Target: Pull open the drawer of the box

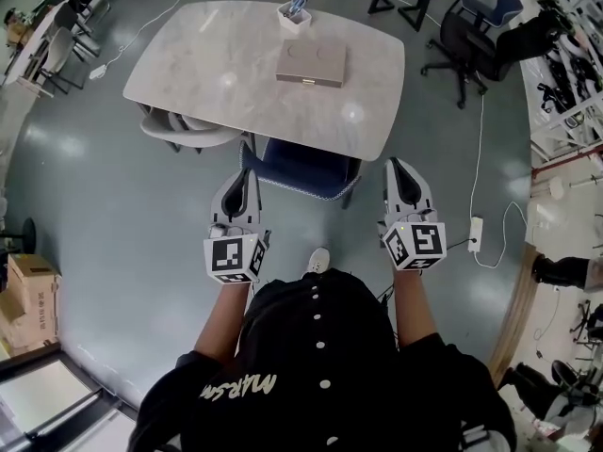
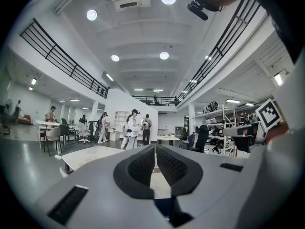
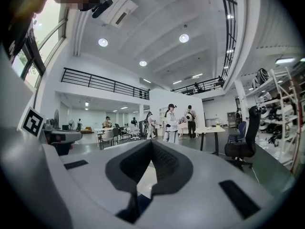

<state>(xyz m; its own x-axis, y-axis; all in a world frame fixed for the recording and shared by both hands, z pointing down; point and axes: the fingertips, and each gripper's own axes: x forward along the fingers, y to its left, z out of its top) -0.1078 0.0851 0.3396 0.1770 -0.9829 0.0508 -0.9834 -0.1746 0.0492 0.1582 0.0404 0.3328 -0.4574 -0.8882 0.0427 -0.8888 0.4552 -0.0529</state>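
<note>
— On the table (image 1: 188,55), toward its far side, where exactly is the box?

— Flat on the marble-look top. The box (image 1: 311,63) is a low tan slab, with a white holder of scissors (image 1: 294,15) just behind it and bare tabletop all around.

— And the grippers?

— Both are well apart from it, held low in front of the person, on the near side of the blue chair (image 1: 301,169). The left gripper (image 1: 249,173) has its jaws pressed together with nothing between them, which its own view shows plainly (image 2: 155,149). The right gripper (image 1: 397,164) is the same: tips meeting, empty (image 3: 152,144).

— How do you reckon the box handles?

— Light and rigid, I'd guess, maybe wood or board. On that smooth top it will likely slide toward the puller instead of letting the drawer out.

— So where should they take hold?

— The drawer front seems to be the edge facing the person. There's a small dark mark at its middle, possibly a pull, but it's too small to be sure. I'd pinch there with one gripper and press the other down on the lid to pin the box.
</note>
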